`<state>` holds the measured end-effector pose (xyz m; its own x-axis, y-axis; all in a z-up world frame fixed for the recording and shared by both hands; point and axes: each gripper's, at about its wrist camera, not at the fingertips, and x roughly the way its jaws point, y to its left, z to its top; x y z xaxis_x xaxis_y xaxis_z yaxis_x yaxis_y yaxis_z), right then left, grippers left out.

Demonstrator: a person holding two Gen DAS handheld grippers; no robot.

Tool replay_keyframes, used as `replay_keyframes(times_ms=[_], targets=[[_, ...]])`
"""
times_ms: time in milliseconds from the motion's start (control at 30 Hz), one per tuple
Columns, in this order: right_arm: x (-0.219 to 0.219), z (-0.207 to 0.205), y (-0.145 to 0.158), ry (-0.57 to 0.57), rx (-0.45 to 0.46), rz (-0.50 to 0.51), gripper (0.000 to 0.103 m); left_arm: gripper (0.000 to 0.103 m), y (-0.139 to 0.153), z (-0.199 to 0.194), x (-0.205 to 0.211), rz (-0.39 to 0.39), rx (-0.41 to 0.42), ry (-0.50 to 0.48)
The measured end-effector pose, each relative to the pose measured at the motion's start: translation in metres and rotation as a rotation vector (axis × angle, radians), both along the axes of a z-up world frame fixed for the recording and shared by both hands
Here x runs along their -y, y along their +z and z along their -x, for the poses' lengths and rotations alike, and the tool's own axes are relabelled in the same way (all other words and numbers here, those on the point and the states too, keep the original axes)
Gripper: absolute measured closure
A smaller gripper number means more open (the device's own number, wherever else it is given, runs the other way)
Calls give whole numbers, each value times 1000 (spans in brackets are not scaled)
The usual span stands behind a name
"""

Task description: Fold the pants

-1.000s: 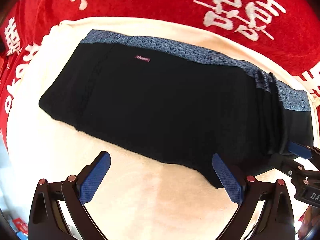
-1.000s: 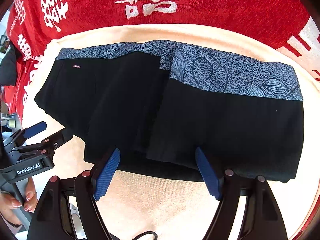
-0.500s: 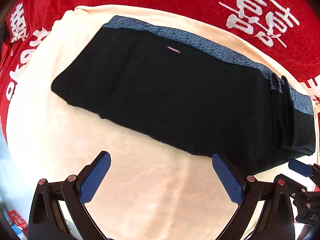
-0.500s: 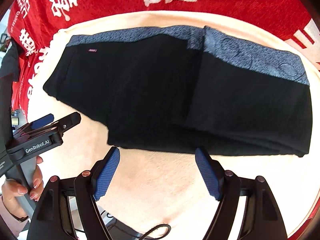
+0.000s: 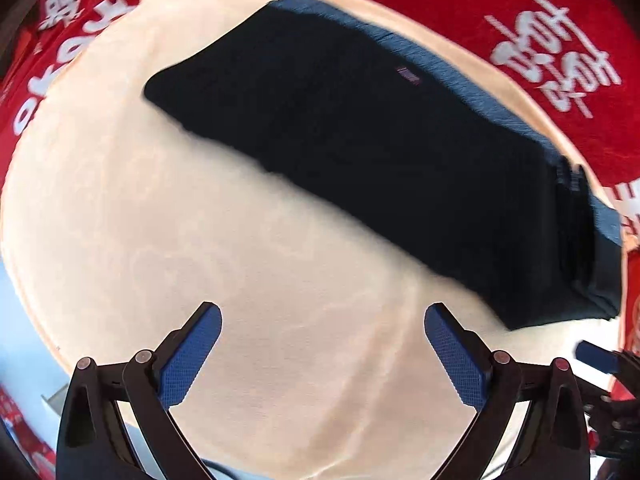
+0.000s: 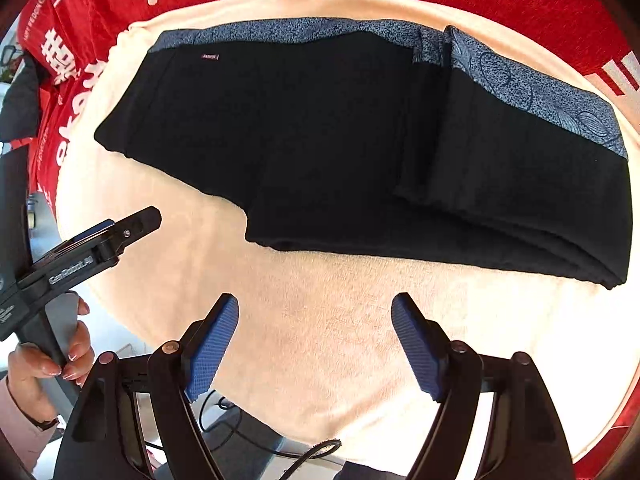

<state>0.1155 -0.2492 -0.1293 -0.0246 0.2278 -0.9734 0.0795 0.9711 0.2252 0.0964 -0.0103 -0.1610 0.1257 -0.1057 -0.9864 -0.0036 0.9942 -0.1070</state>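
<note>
The black pants (image 6: 340,148) with a blue-grey patterned waistband lie flat on a cream towel (image 6: 340,340), the right part folded over itself in layers. They also show in the left wrist view (image 5: 380,152), blurred. My left gripper (image 5: 322,350) is open and empty, held above bare towel short of the pants' near edge. It shows from the side in the right wrist view (image 6: 120,228). My right gripper (image 6: 314,344) is open and empty, above the towel in front of the pants.
The cream towel (image 5: 200,260) lies on a red cloth with white characters (image 5: 560,52) that surrounds it. The towel's near edge and a cable (image 6: 304,456) show below my right gripper. A hand (image 6: 44,360) holds the left gripper's handle.
Both grippers have drawn back from the pants' near edge, staying open. The pants now sit farther away in both views. The left view has swung left.
</note>
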Motion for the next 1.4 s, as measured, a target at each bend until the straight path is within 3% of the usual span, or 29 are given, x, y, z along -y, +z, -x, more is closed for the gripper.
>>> replay_keyframes(times_ms=[167,367,533,667,800,1200,1400], targets=[[-5,-13,-9,-9,-12,-15,21,1,-20,0,-14,-38,-28,26],[-6,-9,-33,-75,-79,-56,21,1,-31,3,4,-154,-36,-80],[-13,-7,-20,-17,-43,-24,21,1,-45,0,19,-287,-101,-134],[-7,-13,-10,-16,-19,-13,20,1,-49,-6,25,-298,-120,-113],[5,-20,-2,-55,0,-3,20,1,-48,-12,23,-262,-124,-118],[13,-35,9,-72,60,30,20,1,-13,-43,-8,4,-31,2],[5,-48,11,-53,113,31,20,1,-11,-66,-31,120,6,85]])
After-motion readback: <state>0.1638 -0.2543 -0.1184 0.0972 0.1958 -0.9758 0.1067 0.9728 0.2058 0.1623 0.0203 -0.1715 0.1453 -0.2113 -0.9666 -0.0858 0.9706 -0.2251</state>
